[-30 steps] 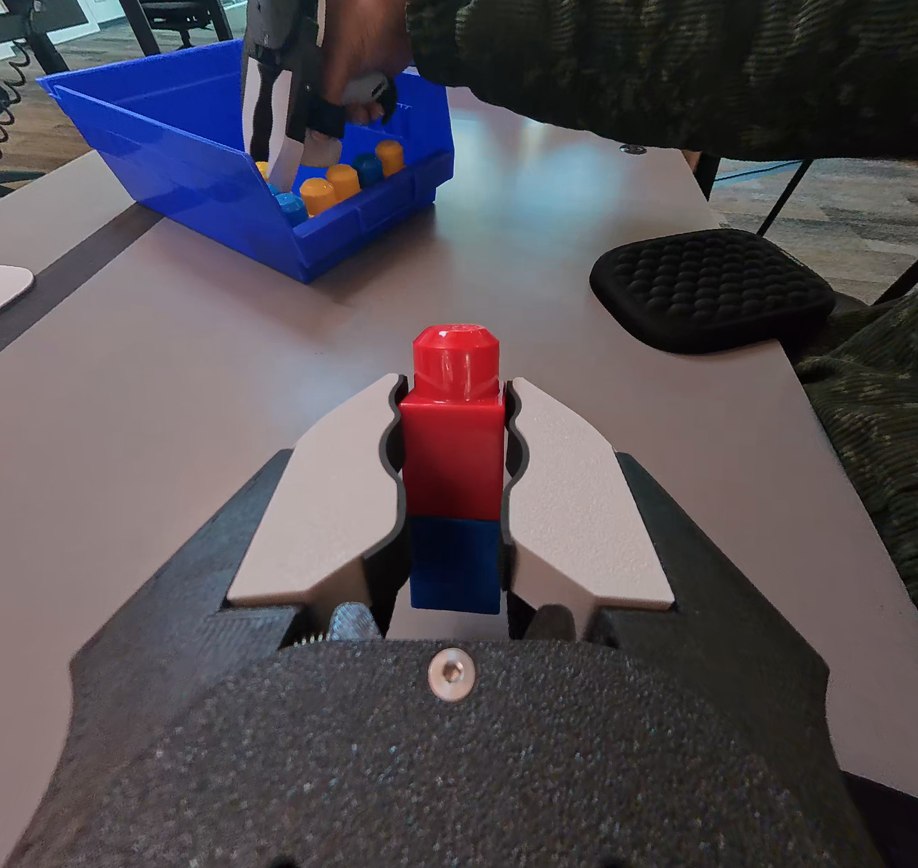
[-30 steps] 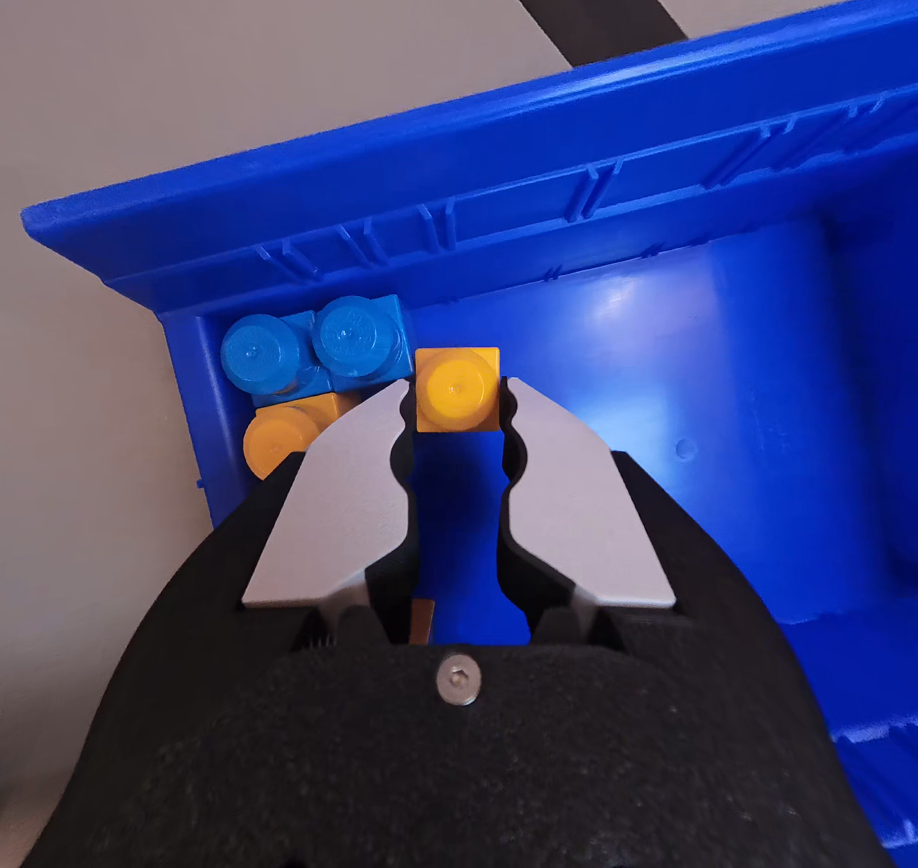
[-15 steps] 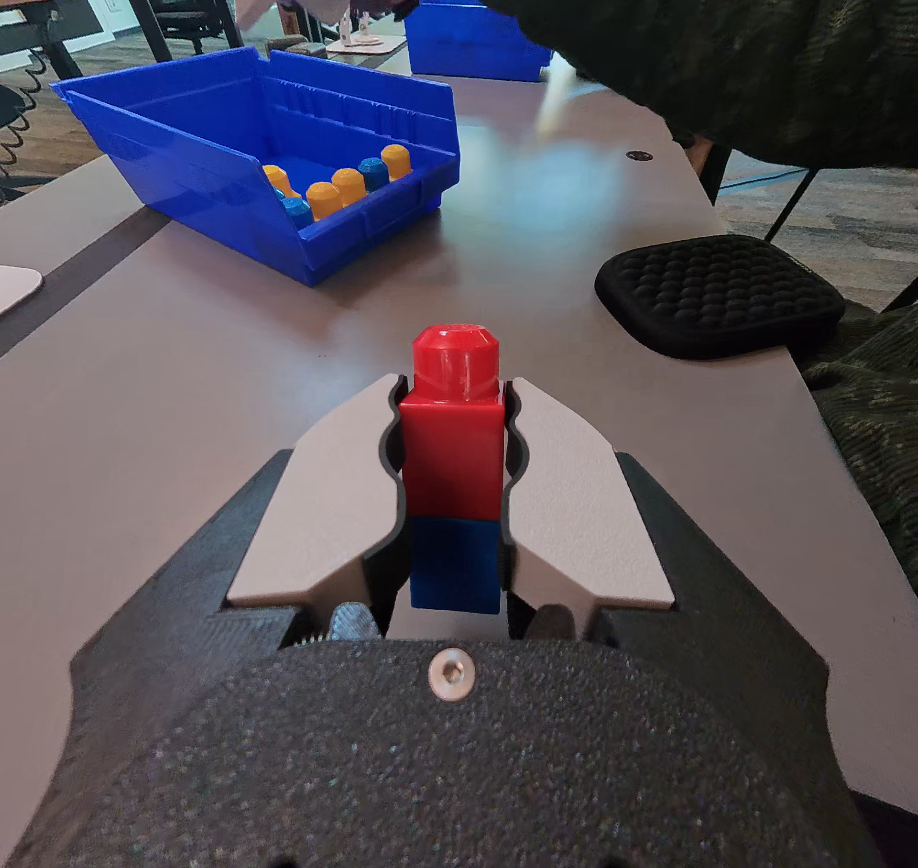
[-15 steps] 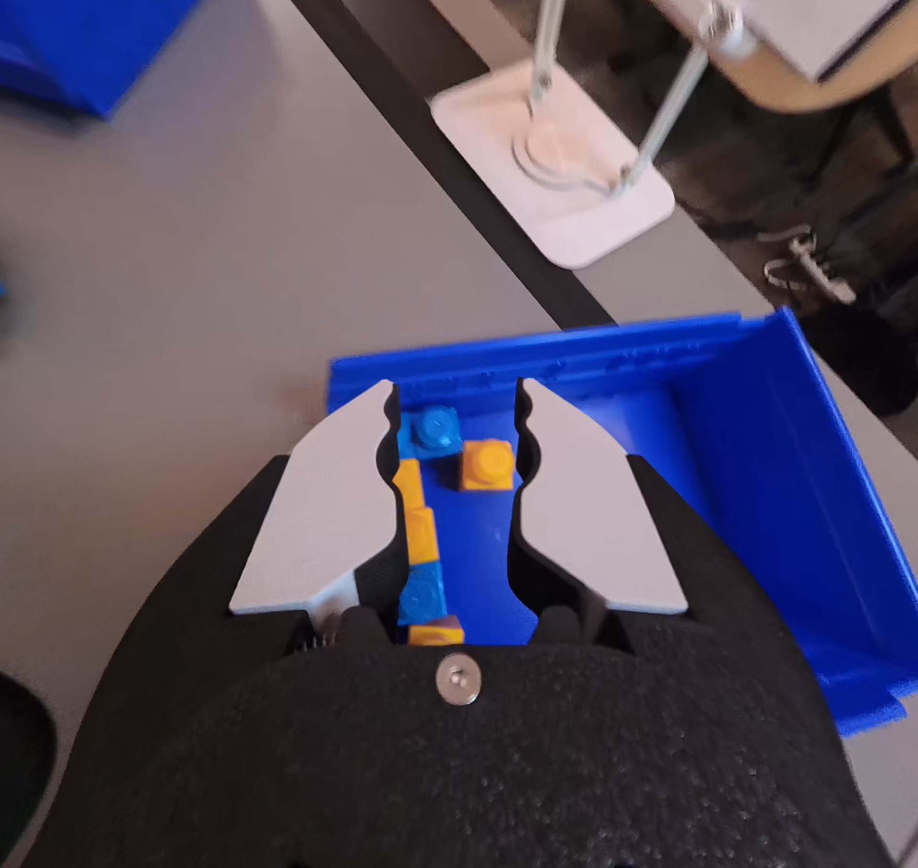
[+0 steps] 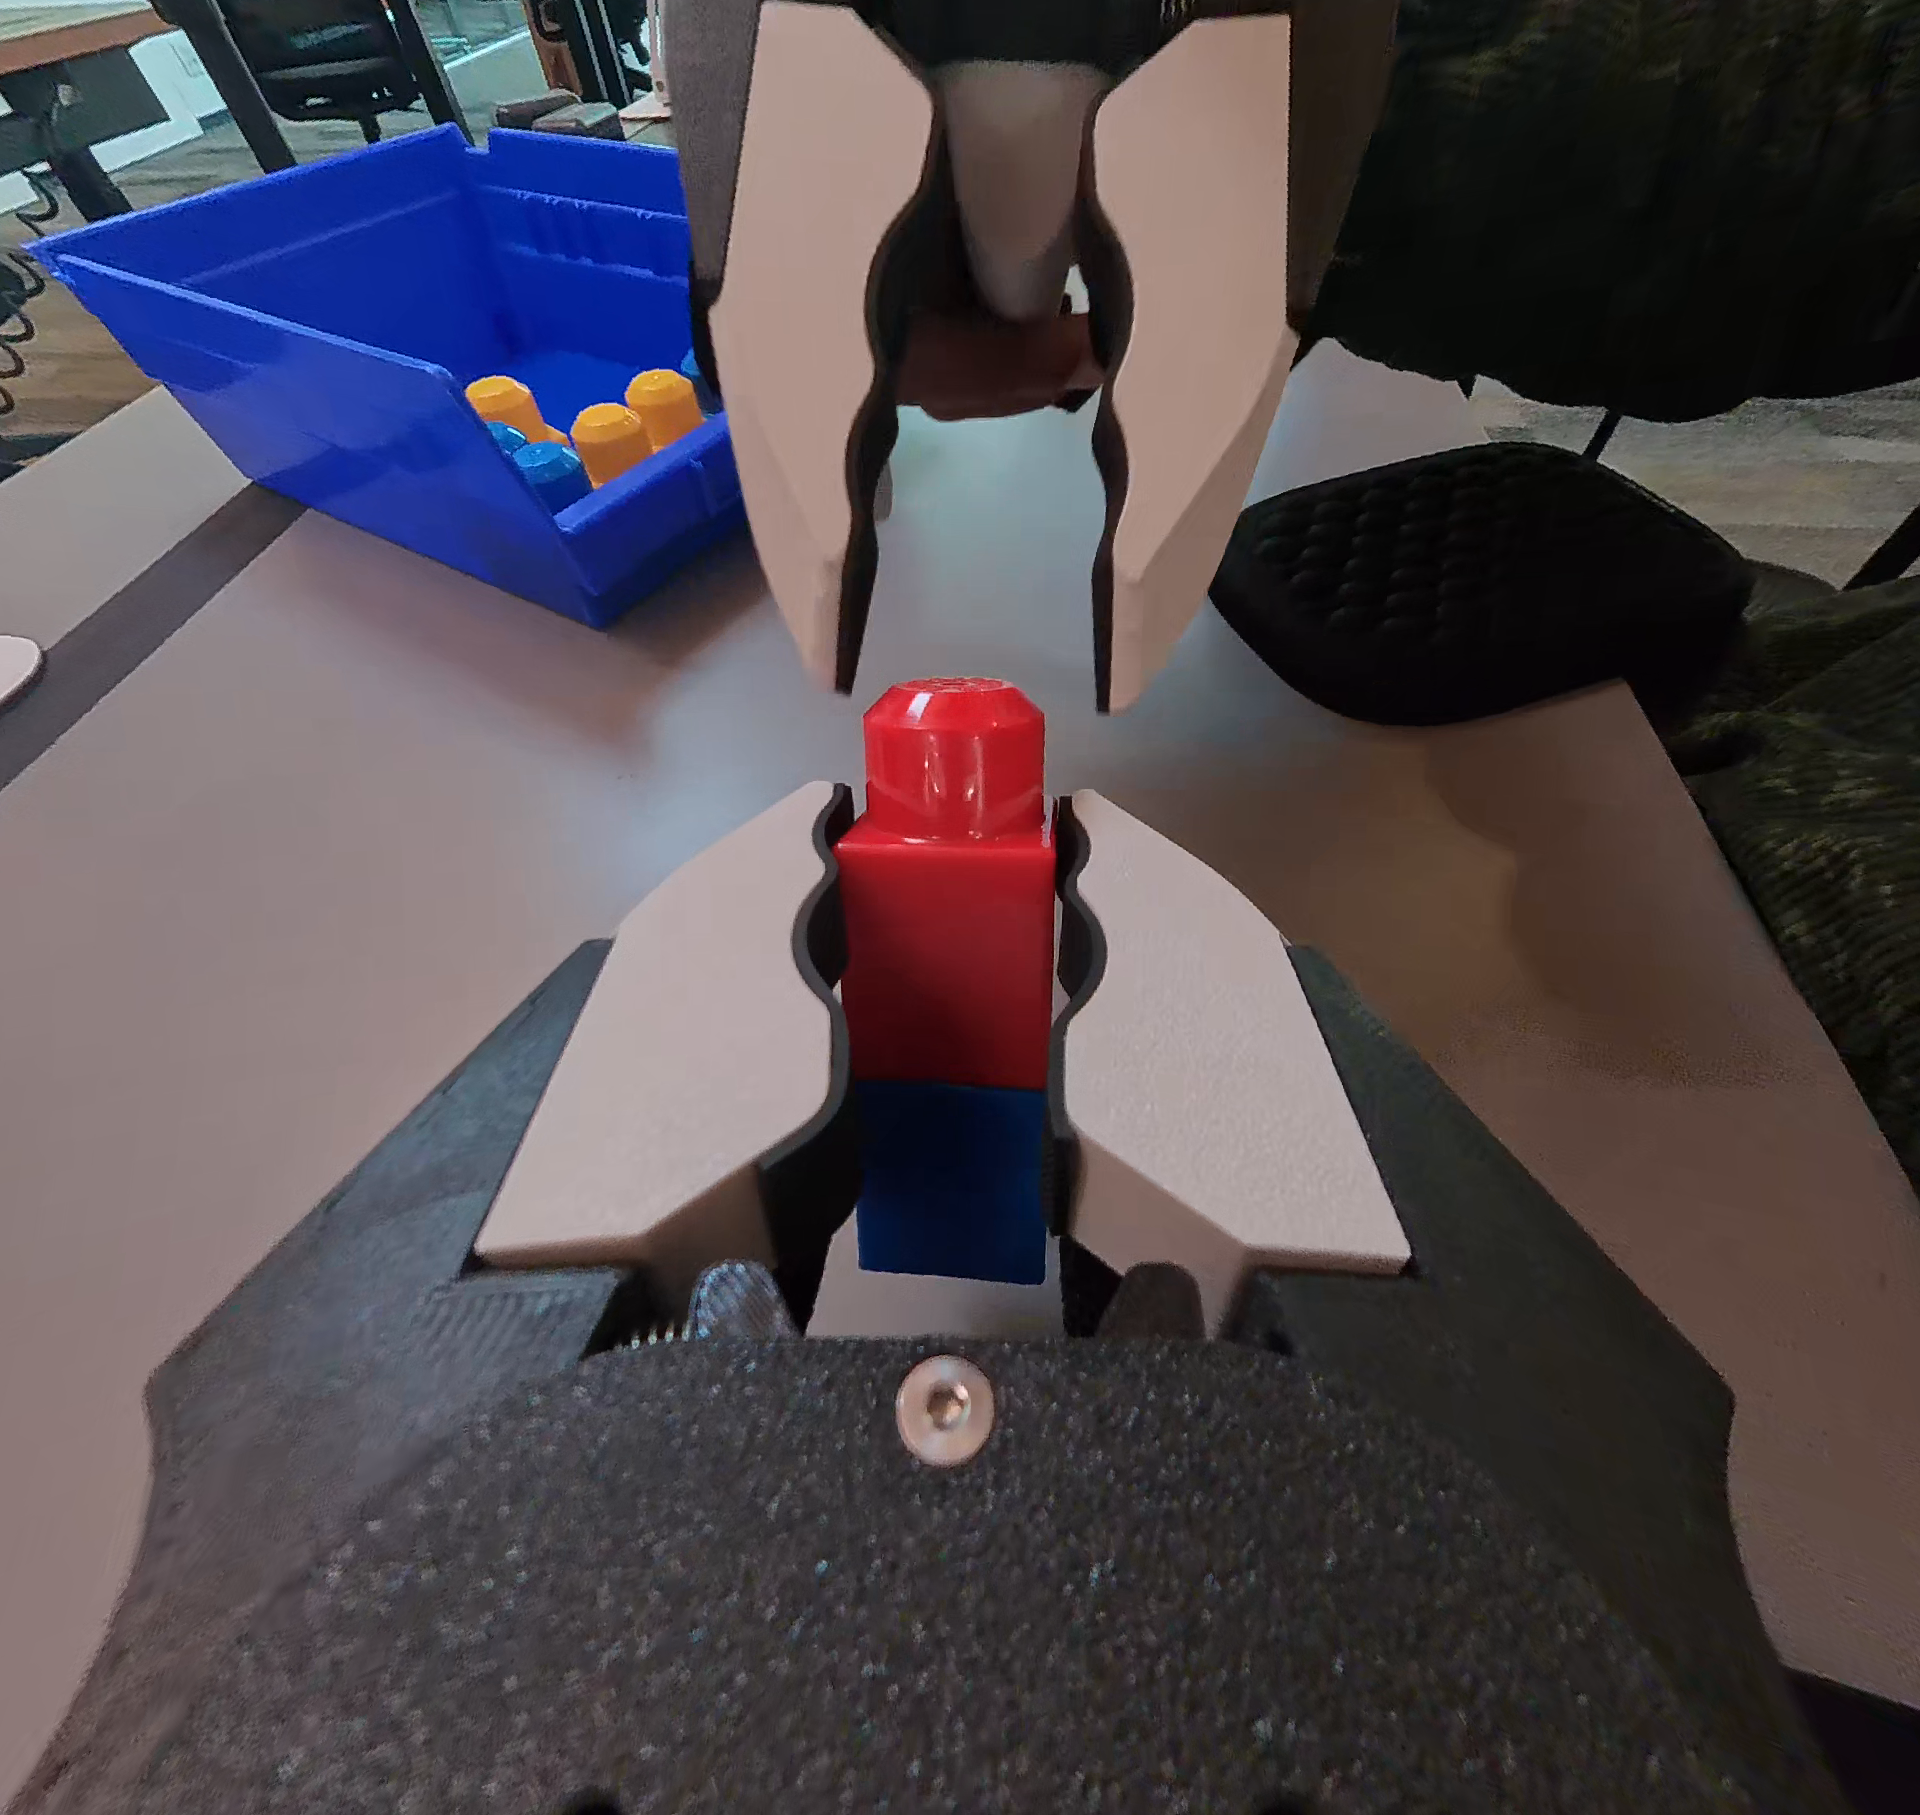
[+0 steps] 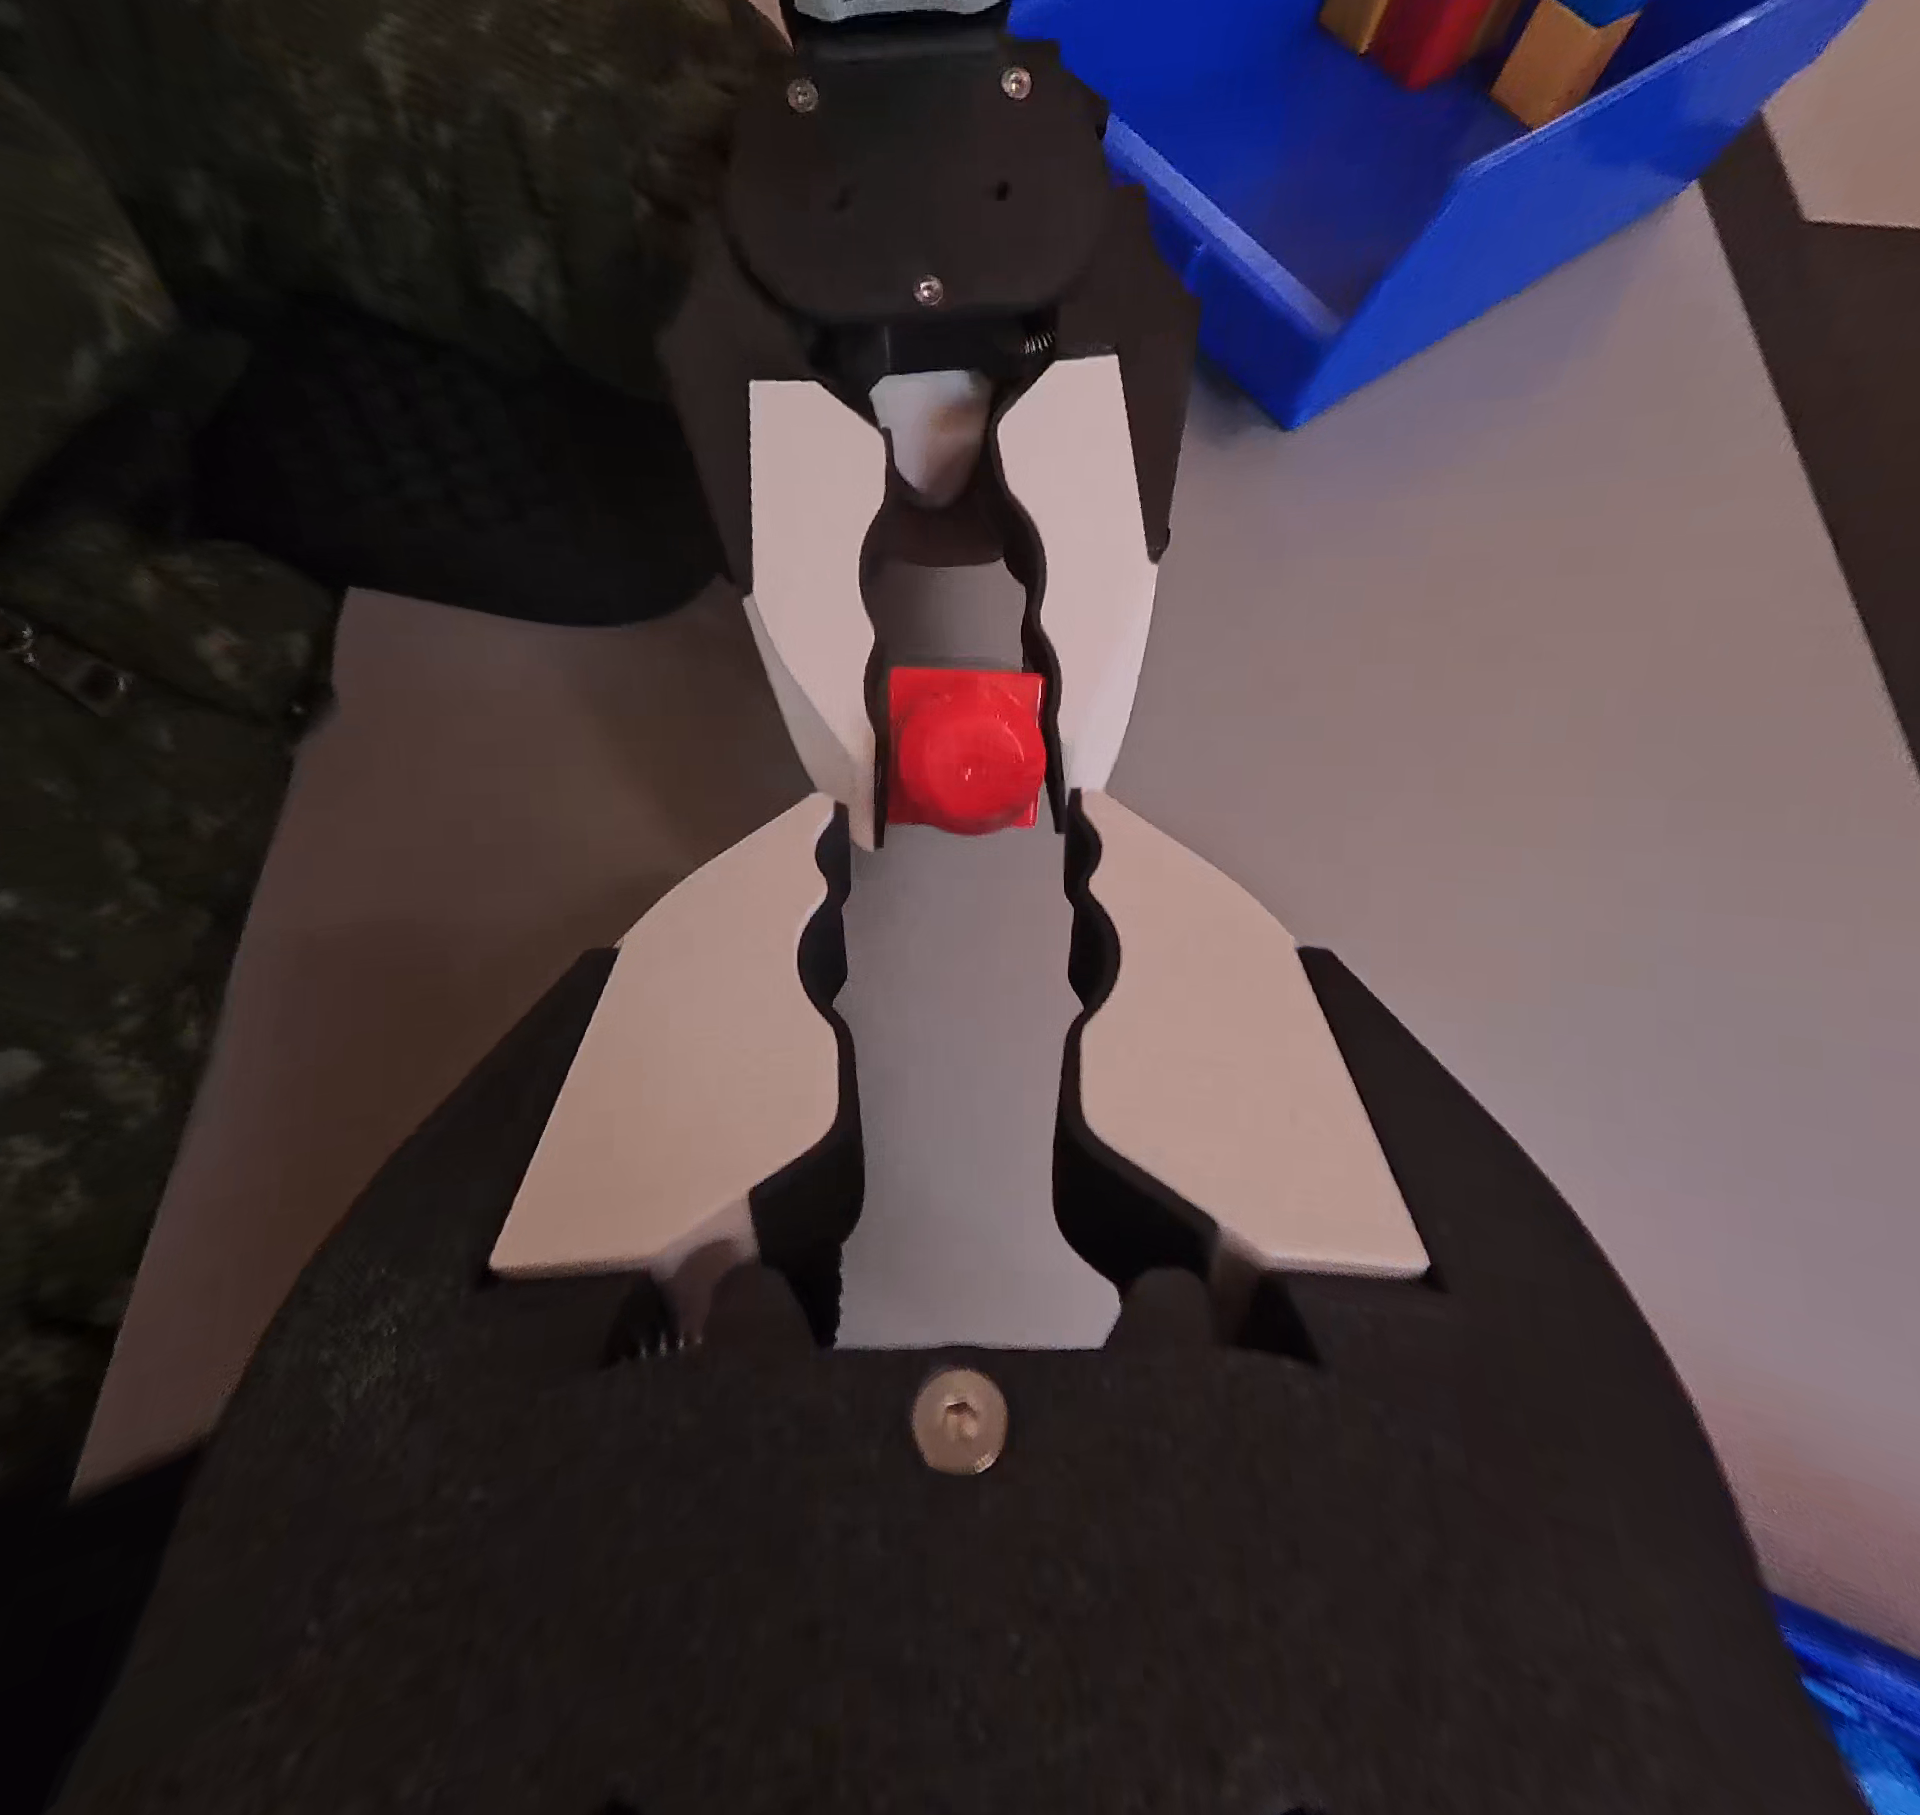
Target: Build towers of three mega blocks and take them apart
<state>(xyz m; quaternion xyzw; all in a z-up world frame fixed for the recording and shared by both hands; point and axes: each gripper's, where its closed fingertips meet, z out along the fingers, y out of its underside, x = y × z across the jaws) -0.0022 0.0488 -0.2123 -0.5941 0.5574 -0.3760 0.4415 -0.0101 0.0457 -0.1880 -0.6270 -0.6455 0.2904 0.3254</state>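
My left tool [image 5: 951, 944] pinches a red block [image 5: 948, 934] stacked on a blue block [image 5: 951, 1183], standing on the counter [image 5: 312, 882]. My right tool [image 5: 971, 700] hangs spread just above the red stud, empty. A blue bin [image 5: 416, 394] of blocks sits beyond, to my left tool's left.

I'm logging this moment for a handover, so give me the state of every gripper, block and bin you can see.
left gripper: shut on the two-block stack, holding it upright.
red block: on top of the stack, stud bare.
blue block: beneath the red one, joined to it.
right gripper: open, empty, fingertips either side of the red stud, not gripping.
blue bin: on the table, holding loose orange and blue blocks.
second blue bin: holding built towers.
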